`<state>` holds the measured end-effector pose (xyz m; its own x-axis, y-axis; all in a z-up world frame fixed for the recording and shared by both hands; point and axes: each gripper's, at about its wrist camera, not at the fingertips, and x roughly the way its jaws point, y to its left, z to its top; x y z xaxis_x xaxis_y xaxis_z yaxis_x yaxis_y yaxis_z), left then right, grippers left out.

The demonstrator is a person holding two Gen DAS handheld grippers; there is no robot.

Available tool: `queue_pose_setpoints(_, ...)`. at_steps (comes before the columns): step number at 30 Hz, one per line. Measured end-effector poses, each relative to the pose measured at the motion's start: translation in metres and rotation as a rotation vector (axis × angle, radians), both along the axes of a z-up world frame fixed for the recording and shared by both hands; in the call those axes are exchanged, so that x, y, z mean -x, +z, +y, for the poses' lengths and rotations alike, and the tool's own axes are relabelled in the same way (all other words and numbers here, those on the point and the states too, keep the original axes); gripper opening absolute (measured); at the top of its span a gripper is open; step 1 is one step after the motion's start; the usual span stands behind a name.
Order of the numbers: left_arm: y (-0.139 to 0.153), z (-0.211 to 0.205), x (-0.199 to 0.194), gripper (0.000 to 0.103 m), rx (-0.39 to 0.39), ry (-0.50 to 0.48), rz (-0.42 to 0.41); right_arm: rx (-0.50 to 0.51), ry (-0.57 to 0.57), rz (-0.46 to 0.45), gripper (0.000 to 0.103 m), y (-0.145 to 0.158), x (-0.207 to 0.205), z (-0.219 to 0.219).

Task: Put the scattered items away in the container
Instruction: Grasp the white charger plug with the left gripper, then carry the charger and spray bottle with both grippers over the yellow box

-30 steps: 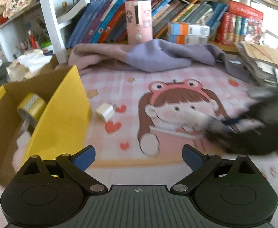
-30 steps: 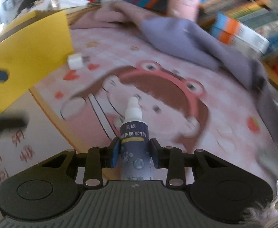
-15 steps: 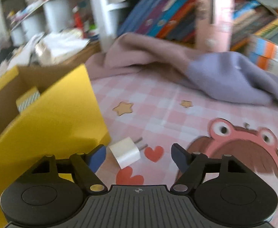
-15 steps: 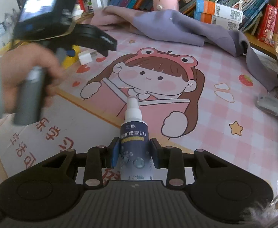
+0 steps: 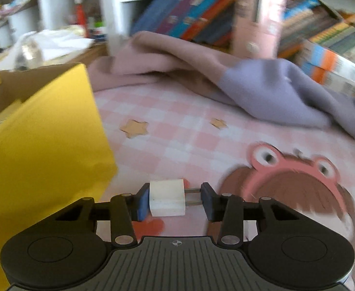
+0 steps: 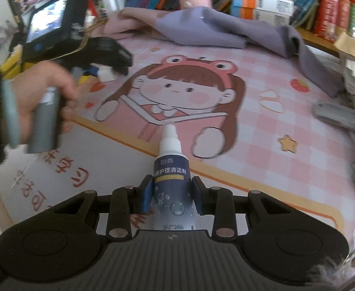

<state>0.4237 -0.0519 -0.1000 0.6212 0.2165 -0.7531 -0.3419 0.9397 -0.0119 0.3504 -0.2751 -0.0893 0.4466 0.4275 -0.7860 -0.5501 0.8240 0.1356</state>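
Observation:
A white charger plug (image 5: pixel 167 200) lies on the pink cartoon mat (image 5: pixel 177 145) beside the yellow cardboard box (image 5: pixel 44 145). My left gripper (image 5: pixel 175 201) is shut on it, one pad against its body and the other against the tips of its prongs. In the right wrist view a hand (image 6: pixel 44 89) holds that left gripper (image 6: pixel 107 72) low over the plug (image 6: pixel 105 75). My right gripper (image 6: pixel 171 197) is shut on a small dark-blue spray bottle (image 6: pixel 171 177) with a white nozzle, held above the mat's front edge.
A pink and lilac cloth (image 5: pixel 226 80) lies crumpled along the back of the mat. Behind it stand rows of books (image 5: pixel 189 12) and a pink box (image 5: pixel 257 24). A grey object (image 6: pixel 340 116) and stacked papers (image 6: pixel 354 72) sit at the right edge.
My left gripper came down and to the left, to the plug by the yellow box, and closed on it. The right gripper keeps the spray bottle and has shifted a little.

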Motion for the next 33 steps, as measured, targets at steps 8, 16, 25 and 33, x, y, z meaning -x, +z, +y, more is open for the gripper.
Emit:
queue_pose_setpoints(8,0.023,-0.036,0.049,0.042,0.032,-0.284,0.007,0.037,-0.002,-0.012,0.032,-0.002,0.002,-0.003)
queue_pose_setpoints(16,0.043,-0.033,0.086,0.042,0.066,-0.336,0.014,0.087,0.013,-0.041,0.033,-0.006,0.006,0.006)
queue_pose_setpoints(25,0.068,-0.023,0.139,0.042,0.112,-0.387,0.007,0.099,-0.008,-0.049,0.031,-0.004,0.009,0.012)
queue_pose_setpoints(33,0.084,-0.010,0.172,0.042,0.159,-0.423,-0.020,0.076,-0.032,-0.076,0.031,0.024,0.031,0.012)
